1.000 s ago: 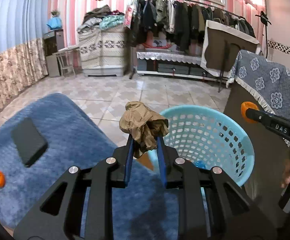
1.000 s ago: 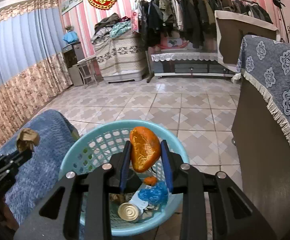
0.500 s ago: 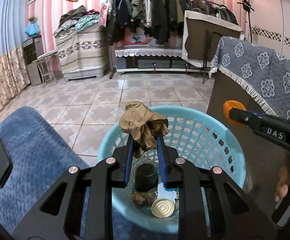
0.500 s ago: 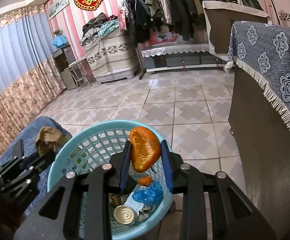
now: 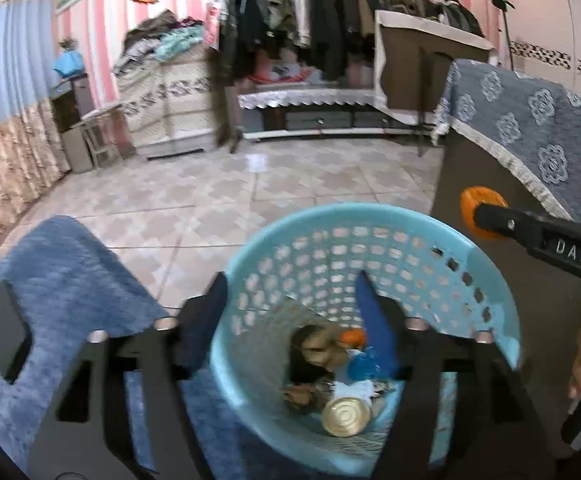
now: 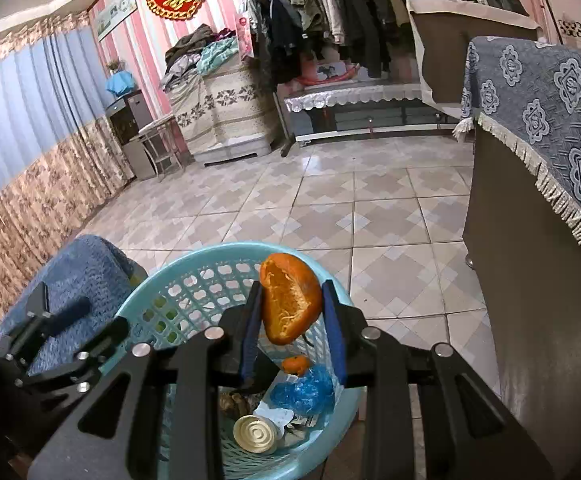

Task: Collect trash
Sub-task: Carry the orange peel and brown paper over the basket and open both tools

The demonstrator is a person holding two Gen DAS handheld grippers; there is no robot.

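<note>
With left gripper (image 5: 290, 304) opening, nothing between its jaws, above the blue basket (image 6: 194, 272) of trash, keep right gripper (image 6: 292, 312), clamped on the orange peel (image 6: 290, 304), centred over the near rim, then release.

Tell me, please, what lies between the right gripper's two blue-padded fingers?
A torn piece of orange peel, clamped between the right gripper's pads above the light blue plastic basket; the right wrist view shows it.
</note>
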